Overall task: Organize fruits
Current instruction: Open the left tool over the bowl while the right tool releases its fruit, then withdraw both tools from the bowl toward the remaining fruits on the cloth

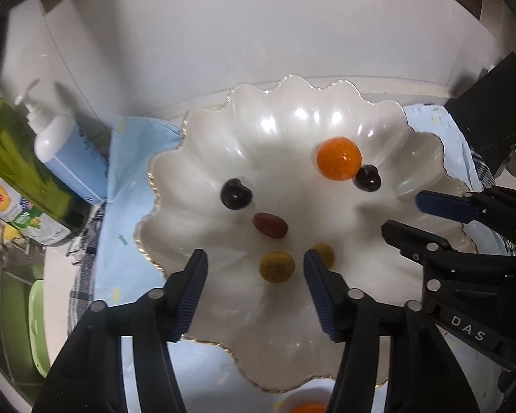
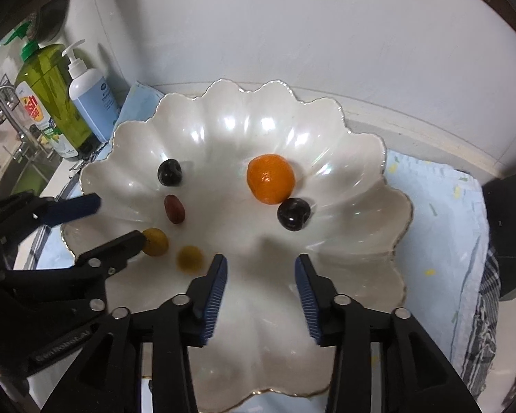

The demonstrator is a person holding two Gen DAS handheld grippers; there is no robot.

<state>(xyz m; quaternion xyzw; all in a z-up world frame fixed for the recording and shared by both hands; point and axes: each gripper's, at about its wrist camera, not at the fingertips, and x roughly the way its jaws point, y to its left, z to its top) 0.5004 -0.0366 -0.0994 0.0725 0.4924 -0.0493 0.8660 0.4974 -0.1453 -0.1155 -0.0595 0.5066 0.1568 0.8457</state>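
Mostly done, by the look of it: six fruits sit in the scalloped white dish (image 2: 378, 186), and one more orange fruit (image 1: 308, 407) shows past the dish's near rim in the left view, probably yet to go in.

Dish contents: a tangerine (image 2: 271, 179) toward the far right, with a dark cherry (image 2: 293, 214) touching or just beside it. A second cherry (image 2: 169, 172) sits left of centre, and a reddish-brown date-like fruit (image 2: 174, 209) is just in front of that one. Two small yellow-brown fruits (image 2: 154, 241) (image 2: 189, 258) lie near the front left, apart from each other.

Left gripper (image 1: 256, 266) is part open, holding nothing; one yellow fruit lies loose between its fingers. Right gripper (image 2: 260, 268) is also part open, empty, over bare dish.

Dish rests on a blue cloth (image 2: 440, 206). Soap bottles (image 2: 86, 103) stand to the left, outside it. No other container visible.
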